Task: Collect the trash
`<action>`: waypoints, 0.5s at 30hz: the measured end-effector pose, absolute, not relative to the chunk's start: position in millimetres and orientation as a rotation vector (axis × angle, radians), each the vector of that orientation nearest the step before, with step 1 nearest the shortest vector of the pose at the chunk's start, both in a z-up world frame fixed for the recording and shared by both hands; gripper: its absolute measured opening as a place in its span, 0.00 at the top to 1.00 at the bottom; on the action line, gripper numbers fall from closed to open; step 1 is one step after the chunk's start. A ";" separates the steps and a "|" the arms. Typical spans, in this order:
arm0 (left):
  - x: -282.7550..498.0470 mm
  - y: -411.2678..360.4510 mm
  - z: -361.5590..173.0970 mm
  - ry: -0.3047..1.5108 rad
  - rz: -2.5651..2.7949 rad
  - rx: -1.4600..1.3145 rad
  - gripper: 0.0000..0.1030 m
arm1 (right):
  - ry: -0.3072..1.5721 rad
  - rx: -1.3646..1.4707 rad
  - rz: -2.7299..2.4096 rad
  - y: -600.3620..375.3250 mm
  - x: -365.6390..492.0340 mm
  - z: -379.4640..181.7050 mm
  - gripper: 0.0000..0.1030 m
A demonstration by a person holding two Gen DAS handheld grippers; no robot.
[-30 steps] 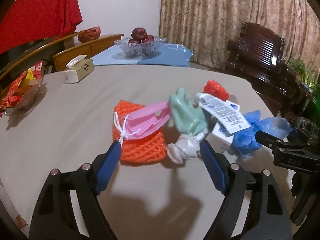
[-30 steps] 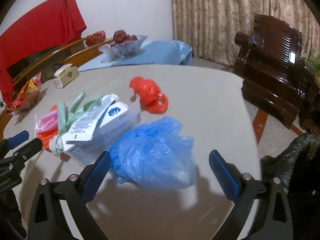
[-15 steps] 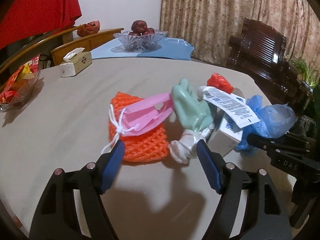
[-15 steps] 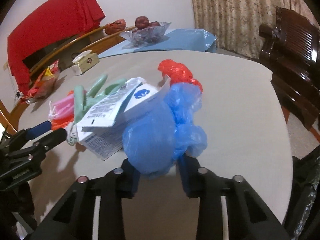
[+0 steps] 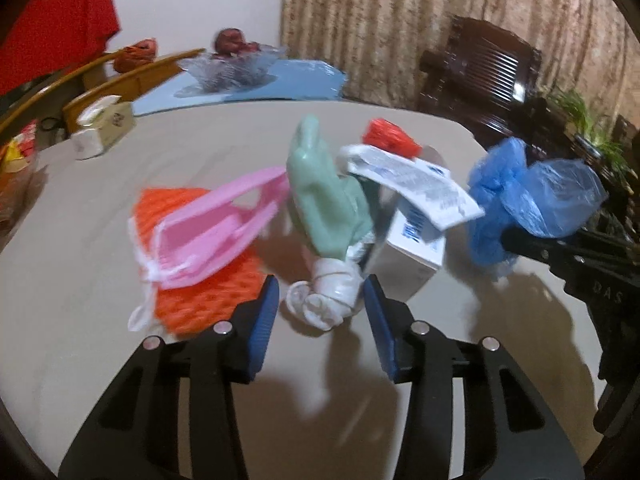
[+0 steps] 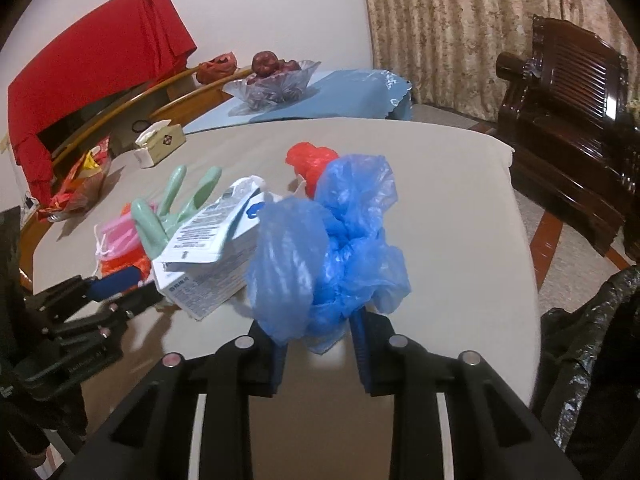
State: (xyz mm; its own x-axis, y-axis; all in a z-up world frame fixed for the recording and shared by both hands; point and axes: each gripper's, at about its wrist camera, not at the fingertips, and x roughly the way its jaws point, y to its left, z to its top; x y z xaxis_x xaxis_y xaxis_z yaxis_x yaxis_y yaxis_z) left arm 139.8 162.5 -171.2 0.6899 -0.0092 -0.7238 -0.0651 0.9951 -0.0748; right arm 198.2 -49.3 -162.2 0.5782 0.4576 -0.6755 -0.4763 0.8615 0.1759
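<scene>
Right gripper (image 6: pixel 320 354) clamped on blue bag (image 6: pixel 332 248); left gripper (image 5: pixel 318 314) apart around glove cuff (image 5: pixel 324 298), which risked slipping.

"DAS" on right tool (image 5: pixel 600 276)

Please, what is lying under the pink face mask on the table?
Under the pink face mask lies an orange foam net, which rests on the table. The mask covers the net's middle, so anything between them cannot be seen.
</scene>
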 end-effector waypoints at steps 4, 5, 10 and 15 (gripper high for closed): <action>148.7 159.3 -179.9 0.839 0.030 -0.113 0.55 | 0.783 -0.027 0.540 -52.5 197.4 -163.0 0.73; 150.6 160.1 -180.6 0.842 0.027 -0.124 0.57 | 0.784 -0.029 0.536 -53.2 197.3 -163.1 0.73; 147.7 161.1 -171.0 0.814 0.032 -0.132 0.67 | 0.777 -0.030 0.525 -56.5 194.9 -160.2 0.73; 130.5 152.4 -150.8 0.778 0.025 -0.134 0.68 | 0.770 -0.030 0.525 -61.2 188.6 -156.1 0.73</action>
State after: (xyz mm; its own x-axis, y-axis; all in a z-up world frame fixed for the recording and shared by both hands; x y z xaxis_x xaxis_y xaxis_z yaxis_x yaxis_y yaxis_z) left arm 130.5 152.4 -150.8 0.7127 -0.0266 -0.7010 -0.0719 0.9912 -0.1108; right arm 188.6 -61.2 -156.1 0.5959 0.4414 -0.6708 -0.4631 0.8714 0.1620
